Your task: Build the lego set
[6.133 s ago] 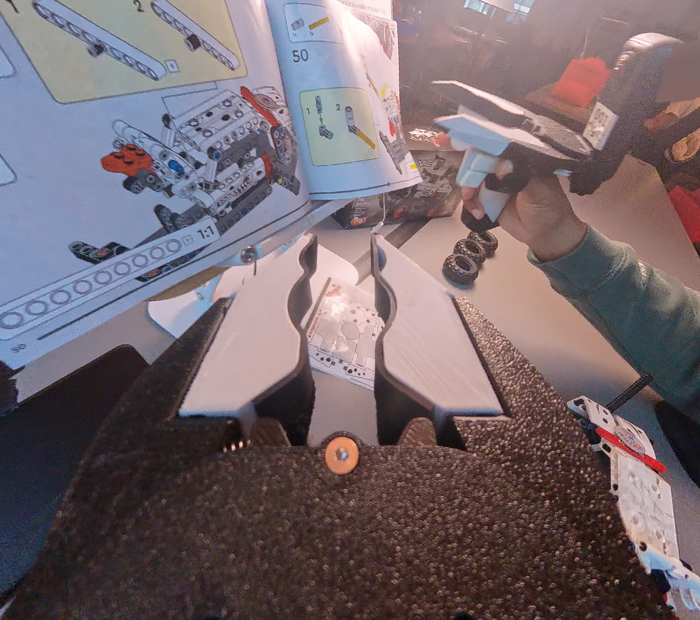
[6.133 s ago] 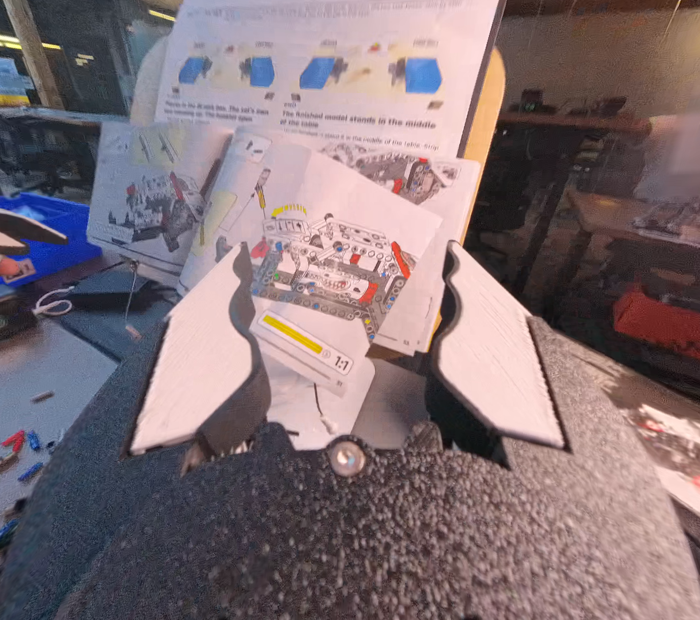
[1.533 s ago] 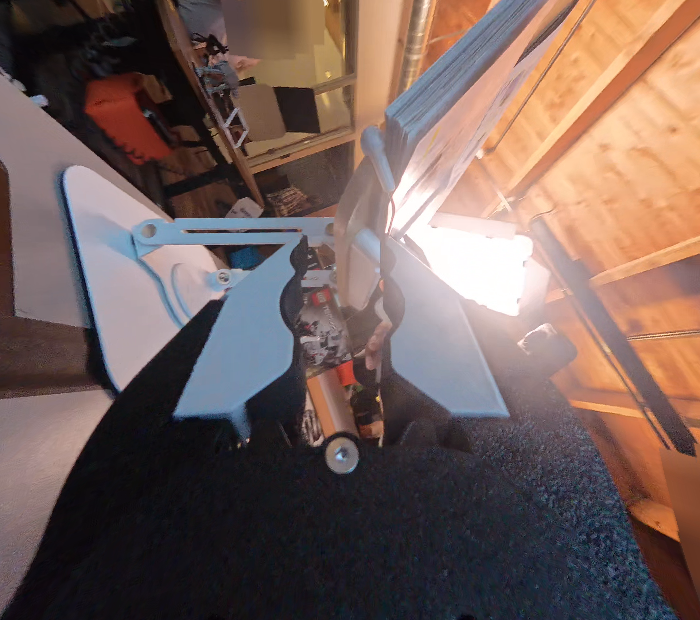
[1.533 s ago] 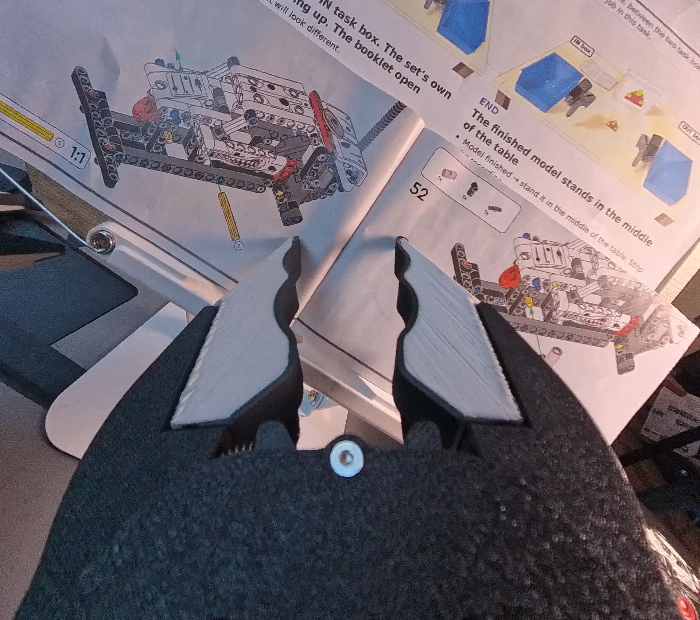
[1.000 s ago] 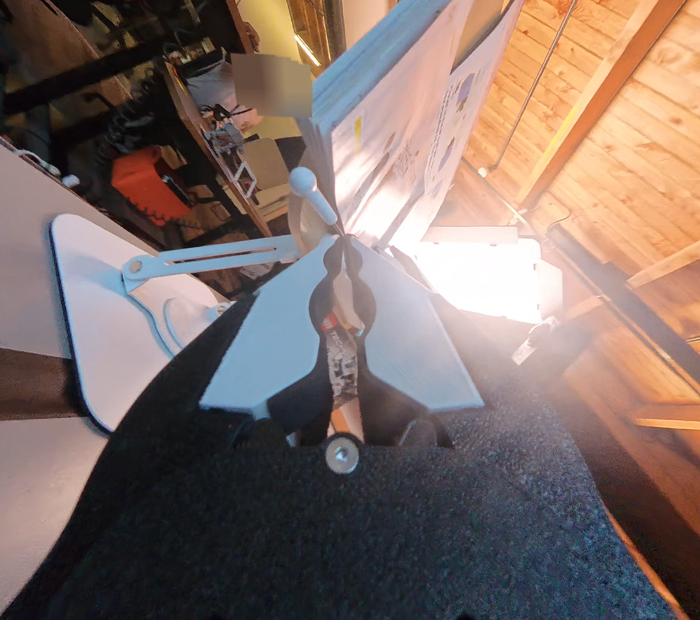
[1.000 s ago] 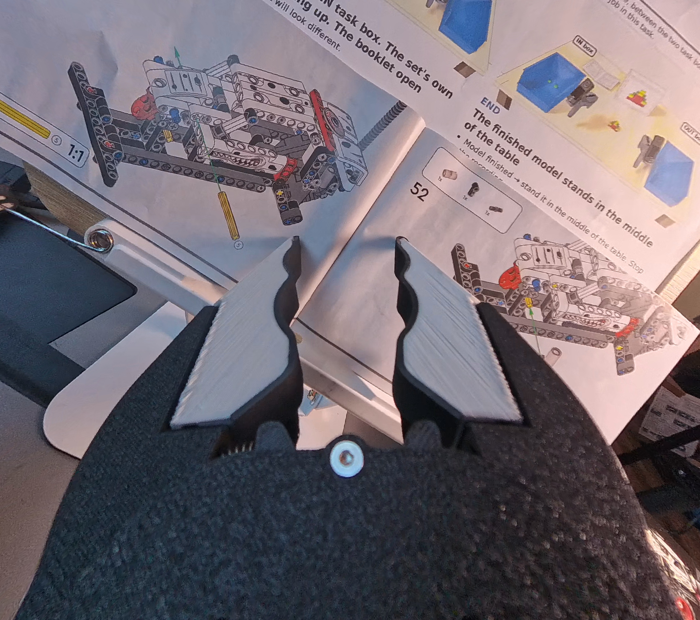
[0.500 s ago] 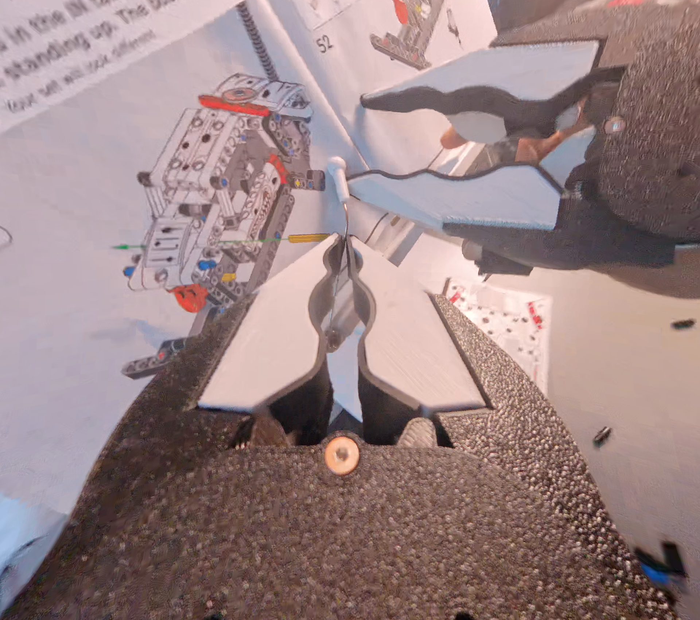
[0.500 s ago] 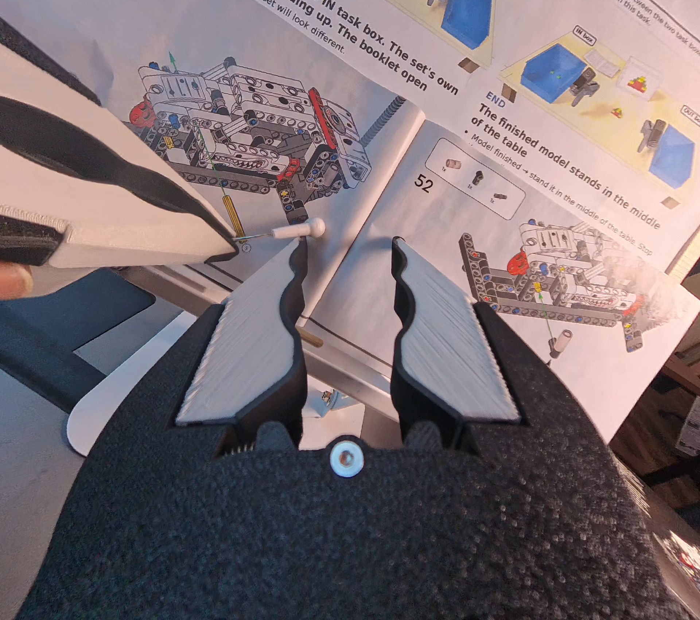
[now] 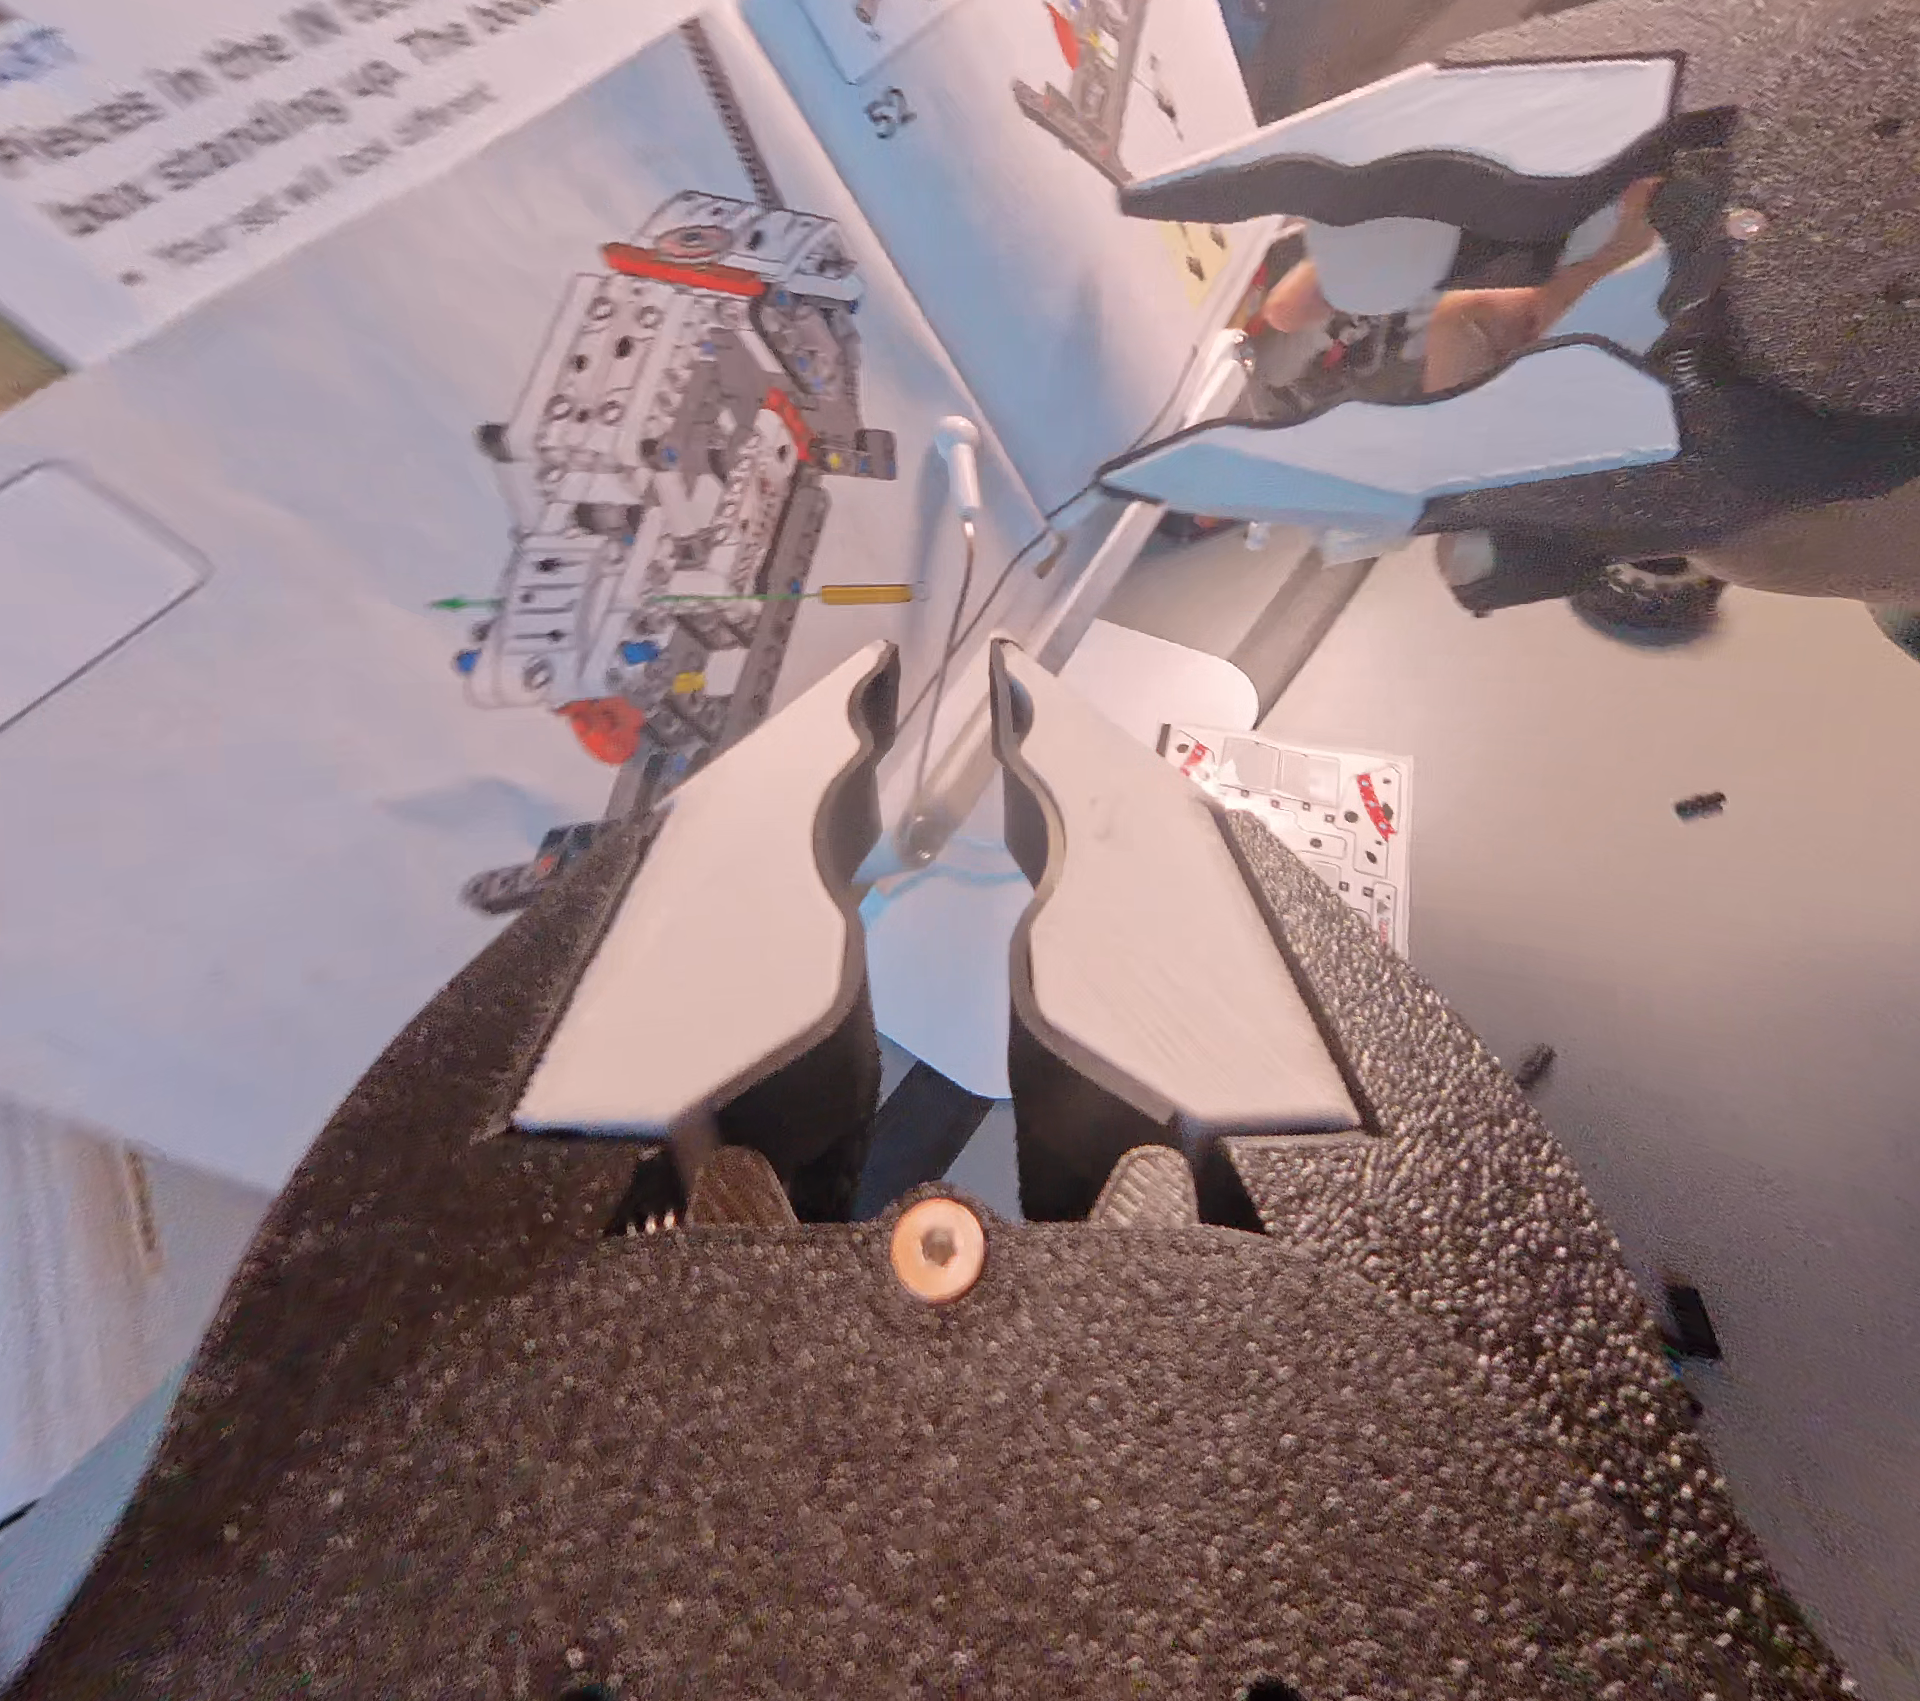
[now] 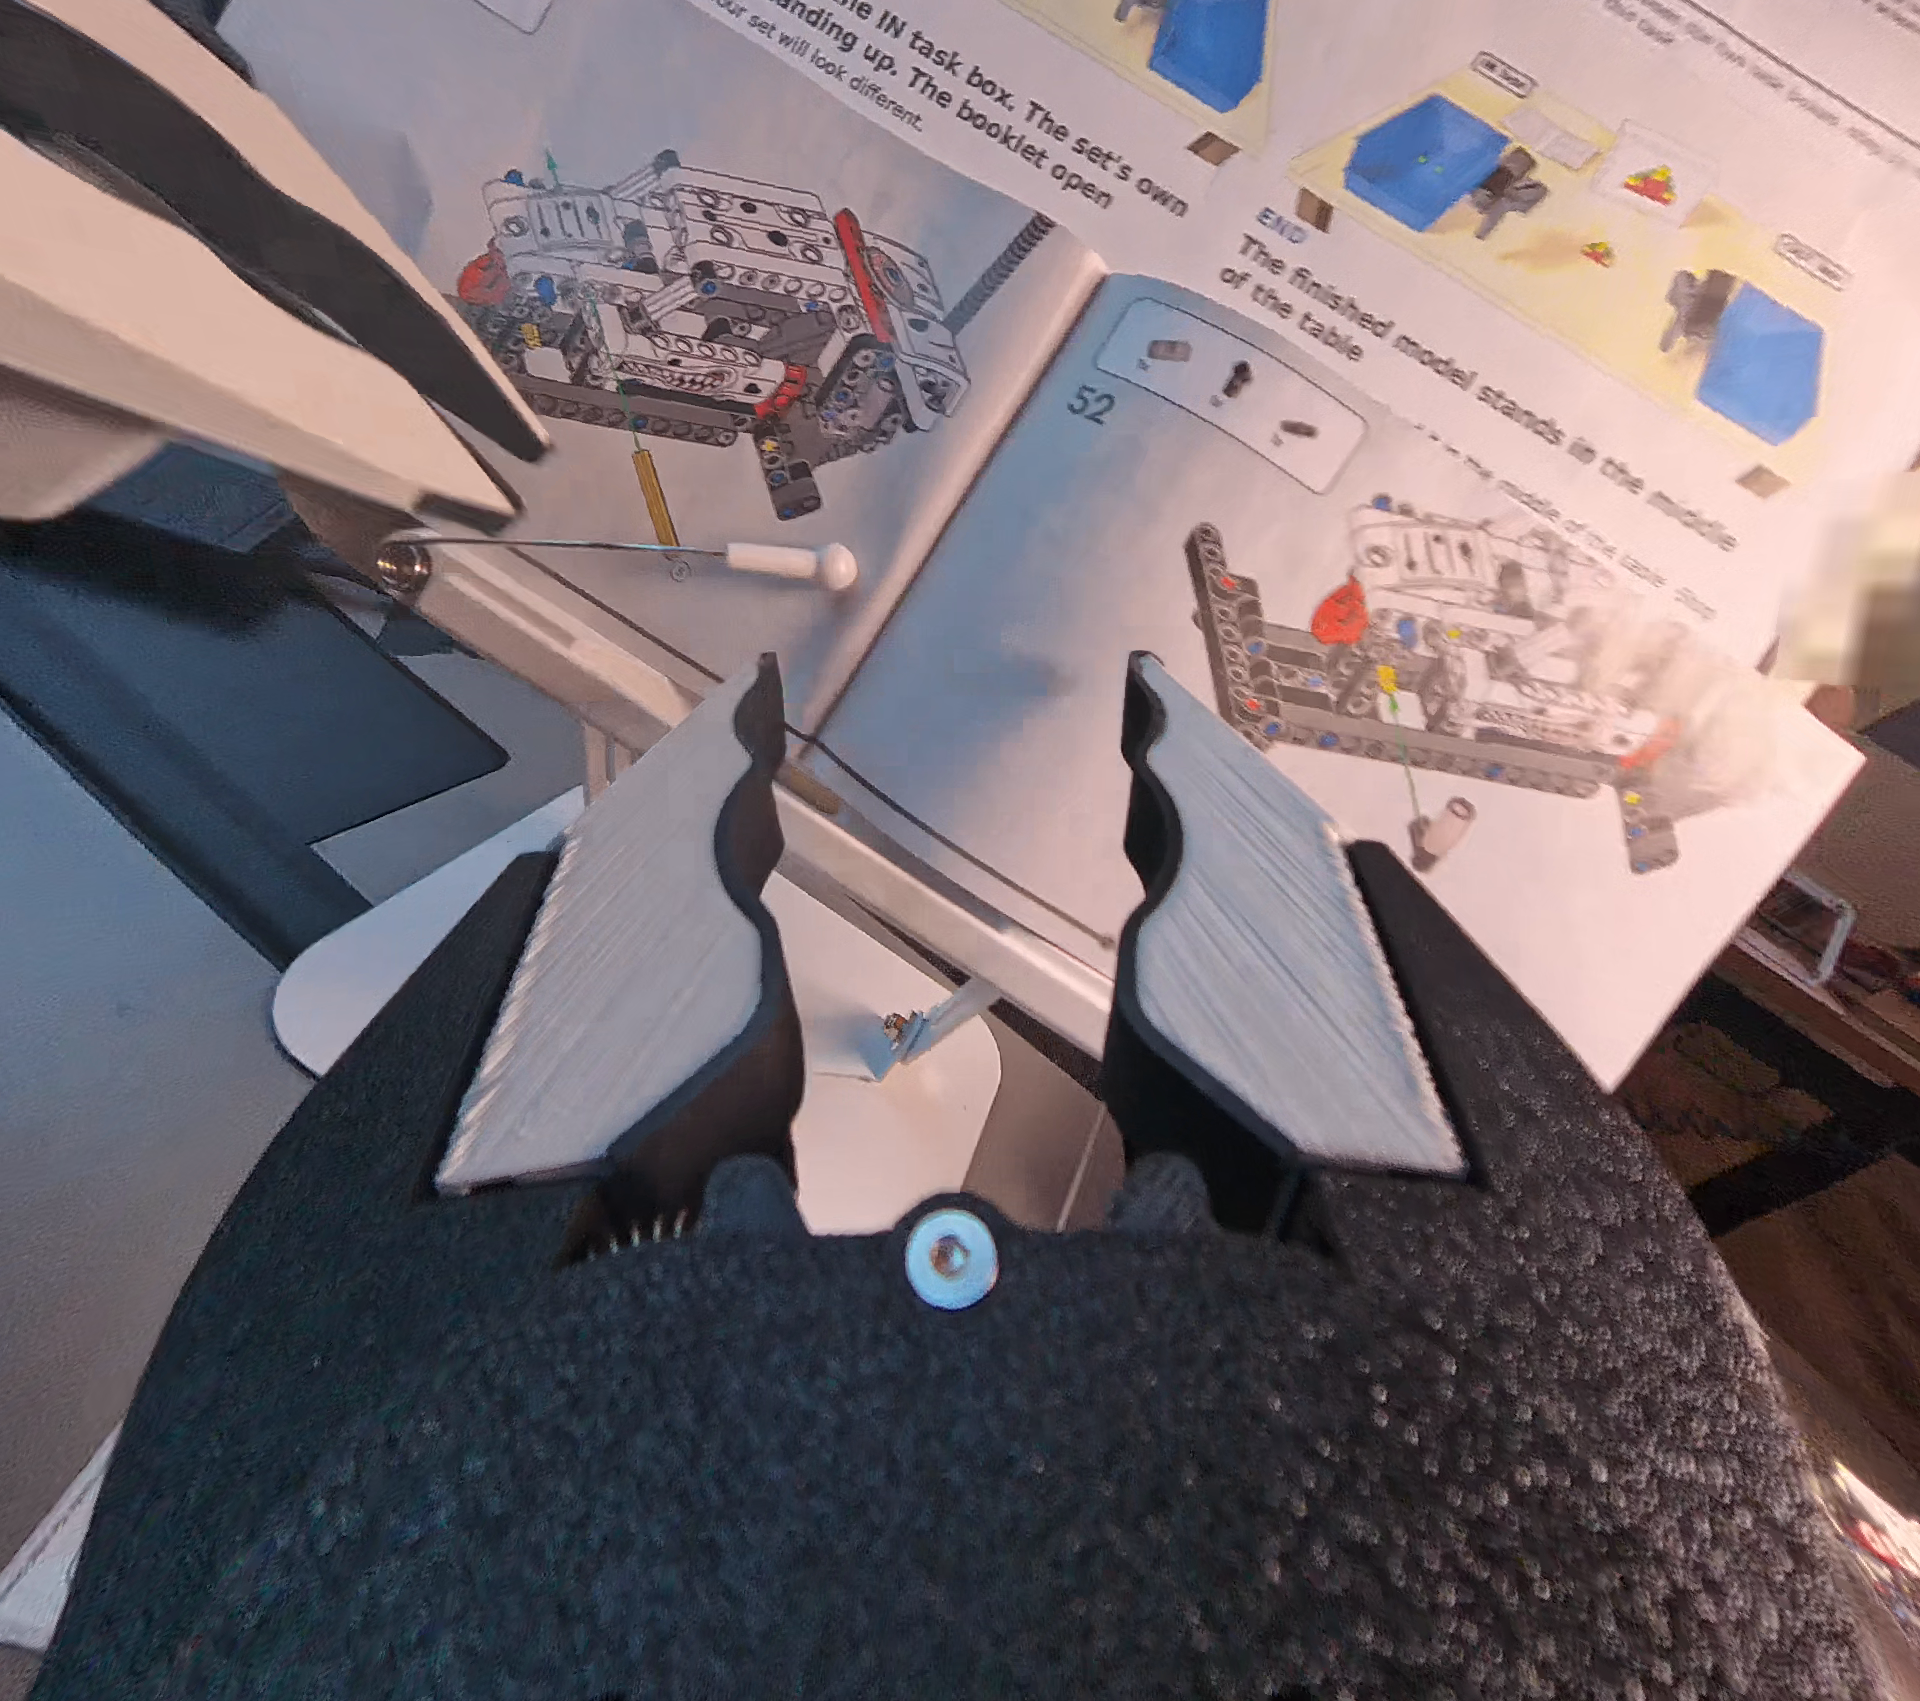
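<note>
The instruction booklet [image 9: 312,529] stands open on a white stand, showing drawings of a white, grey and red model; it also shows in the right wrist view [image 10: 727,217]. A wire page holder with a white tip [image 9: 956,451] lies across the left page near the spine, as the right wrist view [image 10: 790,562] also shows. My left gripper [image 9: 943,666] is open a little, with the wire running between its fingers untouched. It enters the right wrist view from the left [image 10: 520,477]. My right gripper [image 10: 951,675] is open and empty before the booklet's lower edge, and shows at the upper right [image 9: 1117,347].
A printed sheet [image 10: 1351,41] with blue box pictures hangs behind the booklet. The stand's white base [image 10: 343,997] sits on the grey table beside a dark mat [image 10: 260,716]. A sticker sheet [image 9: 1299,799], small black pieces [image 9: 1704,804] and a tyre [image 9: 1642,607] lie to the right.
My left gripper swung the wire page holder round onto the open page while shut on it, then opened and let it go. My right gripper has opened wider.
</note>
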The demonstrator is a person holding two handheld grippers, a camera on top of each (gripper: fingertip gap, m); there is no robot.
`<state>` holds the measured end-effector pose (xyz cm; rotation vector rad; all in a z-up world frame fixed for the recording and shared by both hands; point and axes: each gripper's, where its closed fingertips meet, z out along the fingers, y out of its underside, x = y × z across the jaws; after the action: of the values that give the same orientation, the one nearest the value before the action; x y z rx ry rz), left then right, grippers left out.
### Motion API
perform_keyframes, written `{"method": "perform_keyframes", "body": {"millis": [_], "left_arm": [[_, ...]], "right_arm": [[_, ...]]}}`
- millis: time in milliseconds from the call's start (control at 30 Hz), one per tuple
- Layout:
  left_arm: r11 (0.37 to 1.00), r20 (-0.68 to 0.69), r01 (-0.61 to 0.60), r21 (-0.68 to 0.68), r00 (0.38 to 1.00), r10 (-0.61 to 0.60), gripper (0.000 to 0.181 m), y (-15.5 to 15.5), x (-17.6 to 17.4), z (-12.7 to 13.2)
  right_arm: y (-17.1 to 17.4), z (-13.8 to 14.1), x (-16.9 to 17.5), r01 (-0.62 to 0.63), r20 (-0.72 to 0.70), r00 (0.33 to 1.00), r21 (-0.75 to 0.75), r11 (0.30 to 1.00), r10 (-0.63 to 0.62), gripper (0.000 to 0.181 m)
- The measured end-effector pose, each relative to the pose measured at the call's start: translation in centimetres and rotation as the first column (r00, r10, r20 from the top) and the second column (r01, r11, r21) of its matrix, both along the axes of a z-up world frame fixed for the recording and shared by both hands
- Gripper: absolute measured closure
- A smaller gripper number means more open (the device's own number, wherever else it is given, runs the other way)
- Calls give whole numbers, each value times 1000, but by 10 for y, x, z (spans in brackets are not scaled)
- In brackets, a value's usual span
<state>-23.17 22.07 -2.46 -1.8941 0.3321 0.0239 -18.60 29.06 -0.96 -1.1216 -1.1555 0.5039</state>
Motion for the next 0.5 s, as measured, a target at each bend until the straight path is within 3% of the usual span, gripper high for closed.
{"method": "perform_keyframes", "body": {"millis": [167, 200, 333, 433, 500], "left_arm": [[965, 45, -253, 73, 967, 250, 172, -17, -57, 3], [956, 42, -279, 86, 960, 276, 181, -18, -66, 3], [949, -52, -282, 139, 955, 292, 181, -14, -76, 4], [941, -147, -305, 147, 934, 325, 181, -11, -81, 4], [941, -131, -310, 139, 936, 327, 181, -9, -84, 4]], "right_arm": [[47, -7, 40, 106, -31, 994, -97, 990, -109, 121], [58, -10, 46, 128, -36, 990, -133, 983, -134, 121], [88, -19, 60, 160, -59, 982, -246, 956, -179, 128], [89, -20, 66, 174, -63, 979, -237, 956, -193, 132], [87, -22, 67, 182, -53, 979, -210, 961, -197, 131]]}}
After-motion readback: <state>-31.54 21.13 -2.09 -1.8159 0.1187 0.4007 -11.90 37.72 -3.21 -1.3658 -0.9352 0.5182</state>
